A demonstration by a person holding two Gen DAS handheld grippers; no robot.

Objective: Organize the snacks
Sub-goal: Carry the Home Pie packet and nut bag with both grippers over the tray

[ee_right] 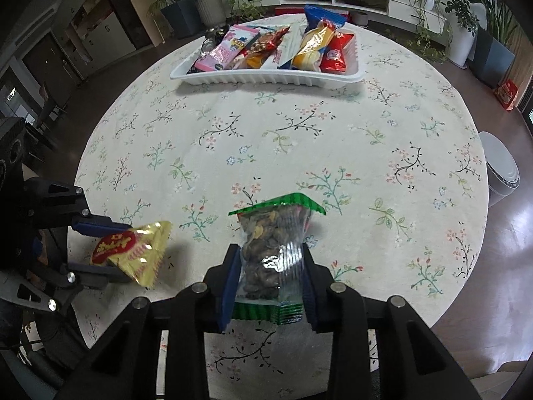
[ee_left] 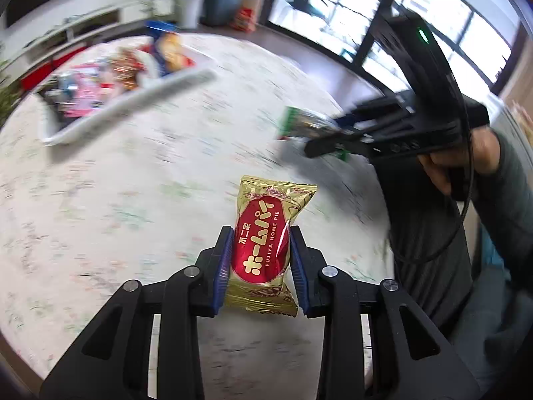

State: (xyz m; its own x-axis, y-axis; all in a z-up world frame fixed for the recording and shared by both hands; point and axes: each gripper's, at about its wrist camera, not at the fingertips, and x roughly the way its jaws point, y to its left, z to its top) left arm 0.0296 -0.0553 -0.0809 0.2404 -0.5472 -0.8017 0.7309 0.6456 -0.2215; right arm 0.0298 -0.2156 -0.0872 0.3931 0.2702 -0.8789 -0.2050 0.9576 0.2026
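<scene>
Clamping the gold pie packet (ee_left: 266, 250) in my left gripper (ee_left: 261, 266) and the clear nut bag (ee_right: 271, 260) in my right gripper (ee_right: 271, 283), both lifted above the tablecloth, ready to join the far white tray (ee_right: 266, 78) of snacks.

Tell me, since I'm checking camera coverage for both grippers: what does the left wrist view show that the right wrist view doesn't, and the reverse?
Only the left wrist view shows the person's hand and grey sleeve, and the windows.

Only the right wrist view shows the floral tablecloth sharply and a white bin.

Both show the left gripper shut on the gold-and-red pie packet, the right gripper shut on the clear green-edged nut bag, and the white ribbed snack tray.
</scene>
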